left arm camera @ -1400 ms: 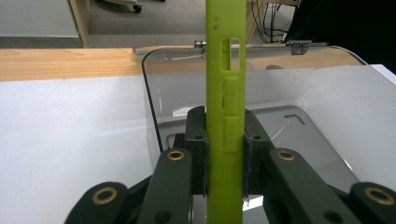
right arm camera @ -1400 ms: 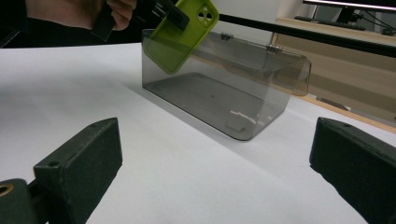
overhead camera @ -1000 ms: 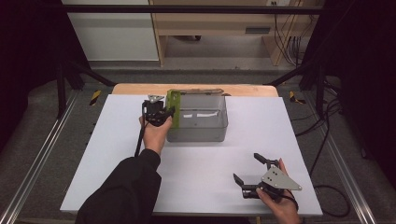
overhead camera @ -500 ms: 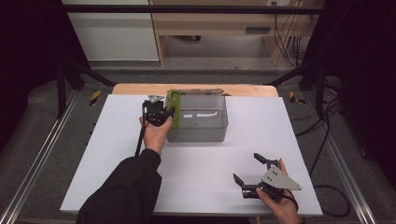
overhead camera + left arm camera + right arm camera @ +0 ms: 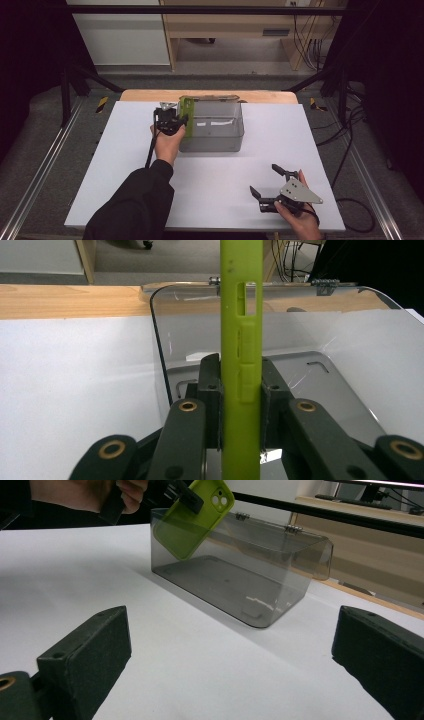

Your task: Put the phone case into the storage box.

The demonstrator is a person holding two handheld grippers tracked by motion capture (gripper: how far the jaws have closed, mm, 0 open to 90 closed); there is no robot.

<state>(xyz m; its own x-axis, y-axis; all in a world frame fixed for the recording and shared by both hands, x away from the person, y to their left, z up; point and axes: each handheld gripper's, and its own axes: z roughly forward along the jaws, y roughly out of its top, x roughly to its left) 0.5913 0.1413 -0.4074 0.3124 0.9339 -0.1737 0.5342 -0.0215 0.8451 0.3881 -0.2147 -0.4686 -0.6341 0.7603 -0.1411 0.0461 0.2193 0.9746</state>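
Left gripper (image 5: 172,121) jaws clamped on green phone case (image 5: 241,340) – long axis tilted, lower end inside clear box (image 5: 212,131); right gripper (image 5: 270,192) jaws released, well apart.

A matt lime-green plastic phone case (image 5: 241,365), a glossy clear smoky plastic box (image 5: 215,131), matt white table (image 5: 125,150)

No readable text, labels, brands or numbers on anything in view.

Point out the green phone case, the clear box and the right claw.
phone case (image 5: 192,522), right gripper view, its back
box (image 5: 212,135), high view, front wall
right claw (image 5: 266,186), high view, between its tips
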